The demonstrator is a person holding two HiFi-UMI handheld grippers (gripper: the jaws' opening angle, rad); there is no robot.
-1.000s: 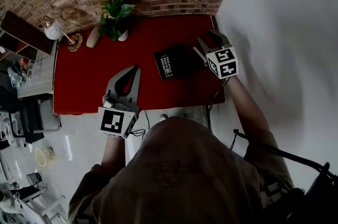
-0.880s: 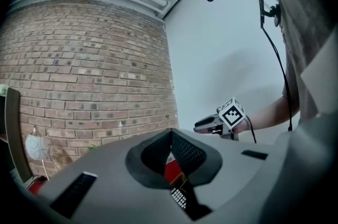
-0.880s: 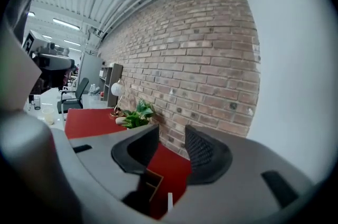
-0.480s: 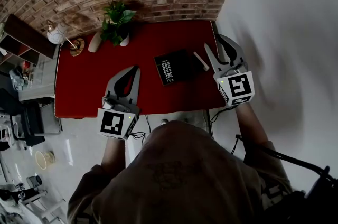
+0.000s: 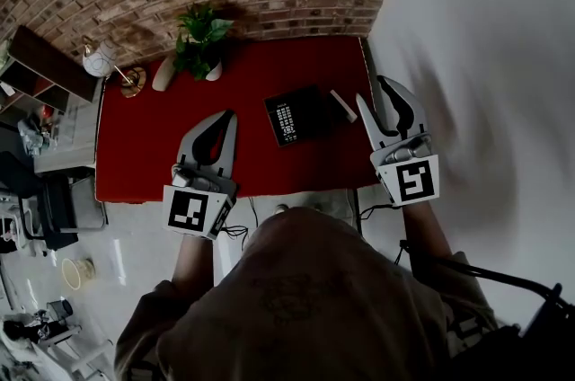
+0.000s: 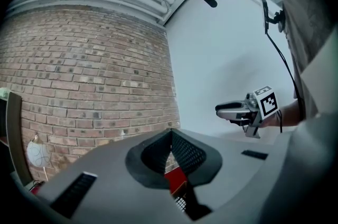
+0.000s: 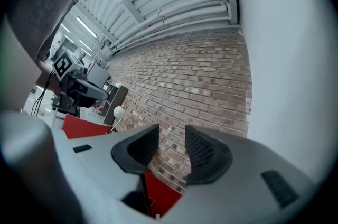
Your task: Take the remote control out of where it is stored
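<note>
1. The left gripper's (image 6: 170, 136) ribbed black fingers (image 6: 185, 153) are clenched tip to tip with nothing caught between them. Only a sliver of red shows through the gap behind the tips.
2. The right gripper's (image 7: 171, 132) fingers (image 7: 205, 151) stand parted and empty, and brick wall shows through the gap.
3. Both grippers hang over the near side of the red-topped rectangular table (image 5: 144, 146). The left is at the front middle and the right at the right-hand edge. Neither touches the task's thing.
4. The slim black rectangular remote control (image 5: 286, 114) lies flat on the red top, between the two grippers and further towards the wall. It sits at the left of a wider flat black holder (image 5: 316, 108). Whether that is a sleeve, a tray or a case is too small to tell.
5. The remote shows rows of small pale buttons on a dark face, with its long side running away from the person.
6. It will probably handle as a light, stiff plastic slab, smooth and a little slippery. The long edges near the middle look the best place to pinch, clear of the buttons. If it is tucked into the holder, that may drag along and need pinning.
7. A short pale stick (image 5: 342, 105) lies just beside the holder on the right. A green potted plant (image 5: 199, 38) and a white globe lamp (image 5: 97, 57) stand by the brick wall.
</note>
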